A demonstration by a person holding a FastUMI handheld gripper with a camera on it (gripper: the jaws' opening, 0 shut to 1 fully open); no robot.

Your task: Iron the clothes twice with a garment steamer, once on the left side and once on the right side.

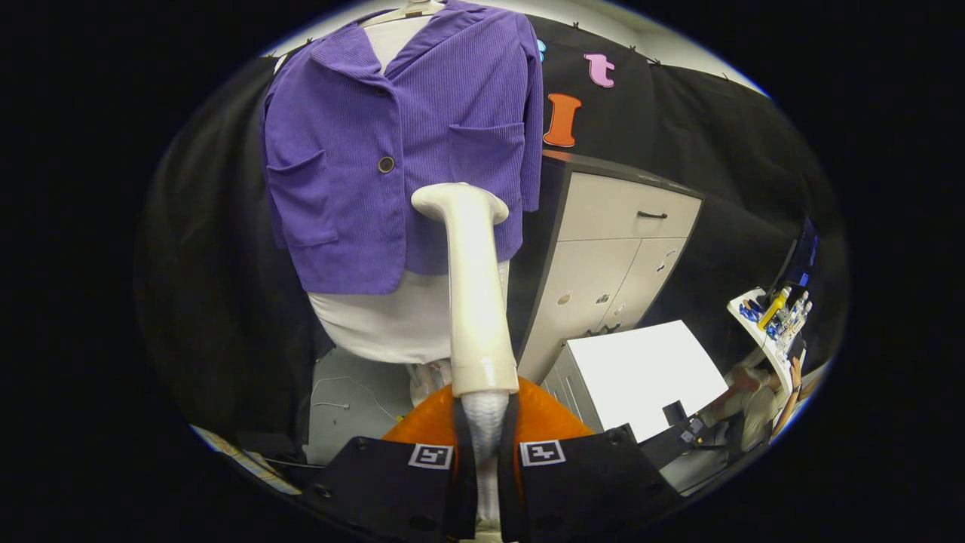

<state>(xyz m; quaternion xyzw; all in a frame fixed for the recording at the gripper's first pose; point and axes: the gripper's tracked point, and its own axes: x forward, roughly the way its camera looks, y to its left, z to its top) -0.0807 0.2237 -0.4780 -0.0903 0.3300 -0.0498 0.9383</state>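
So the gripper [486,460] has both fingers squeezed tight on the steamer [473,286], right at the ribbed hose bit just under the cream handle. The handle sticks straight up from between the fingers, and the flat head at the top sits right in front of the lower part of the purple jacket [399,143], over on the side with the patch pocket next to the cabinet. Can't really tell if the head is actually touching the fabric or just hovering close.

The jacket is corduroy-looking, has one dark button [386,164] in the middle and a pocket on each side. It hangs on a hanger [411,10] over a white undershirt [392,320] that pokes out below the hem.

Just past the fingers there's an orange rounded thing [543,418], behind the hose. Off to the side of the jacket stands a pale cabinet [618,249] with a drawer and doors, and a white box [641,369] sits lower down near it. Further out there's a small shelf with bottles [776,313].
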